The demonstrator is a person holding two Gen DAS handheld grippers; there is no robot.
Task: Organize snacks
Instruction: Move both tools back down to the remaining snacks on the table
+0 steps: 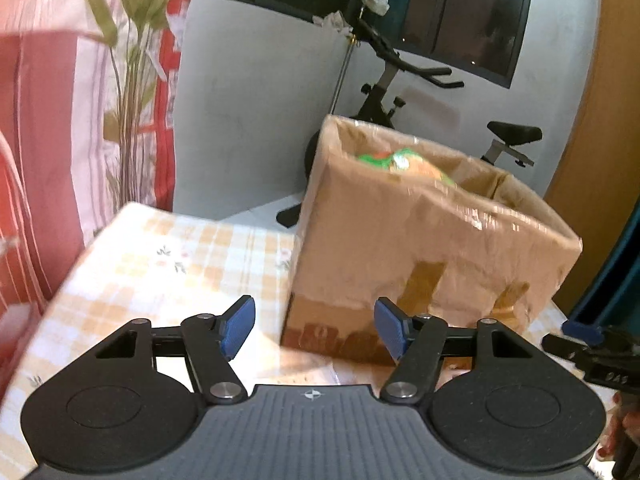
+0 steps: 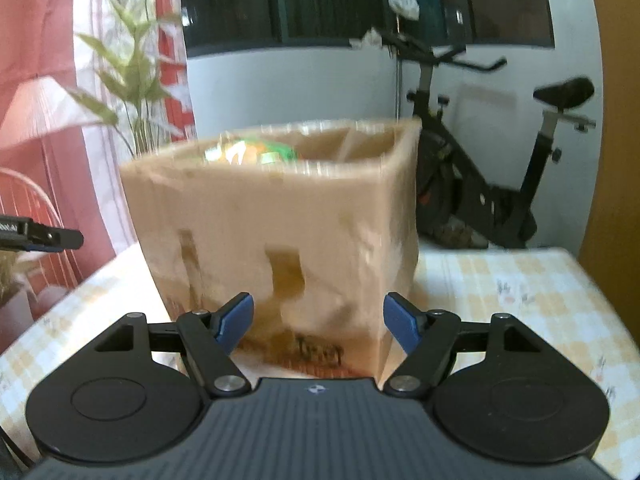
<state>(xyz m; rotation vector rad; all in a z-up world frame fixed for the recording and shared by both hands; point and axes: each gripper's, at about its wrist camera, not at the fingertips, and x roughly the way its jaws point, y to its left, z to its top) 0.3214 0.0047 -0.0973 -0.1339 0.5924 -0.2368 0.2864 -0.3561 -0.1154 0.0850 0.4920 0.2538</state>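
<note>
The cardboard box (image 1: pixel 420 240) stands upright on the tabletop (image 1: pixel 160 264), open at the top, and a green and orange snack packet (image 1: pixel 396 162) shows just above its rim, toward the box's far-left corner as the left wrist view has it. The packet looks like thin, glossy, crinkly film; the box is soft, creased cardboard wrapped in shiny tape, with darker patches low on its front wall.

Both grippers hover in front of the box, empty. The left gripper (image 1: pixel 314 330) has its jaws spread wide, and so does the right gripper (image 2: pixel 318 322), which faces the box's front wall squarely. No other snack shows outside the box.

If the next step is to reach inside, the approach should probably come from above the rim, since the walls look flimsy and a knock could tip or dent the box. The packet should be pinched lightly on a flat edge.

Around the box, the tabletop wears a yellow checked cloth with small flowers. Behind the box stand an exercise bike (image 2: pixel 500 184), a leafy plant (image 2: pixel 132 80) and red striped curtains (image 1: pixel 48 120).
</note>
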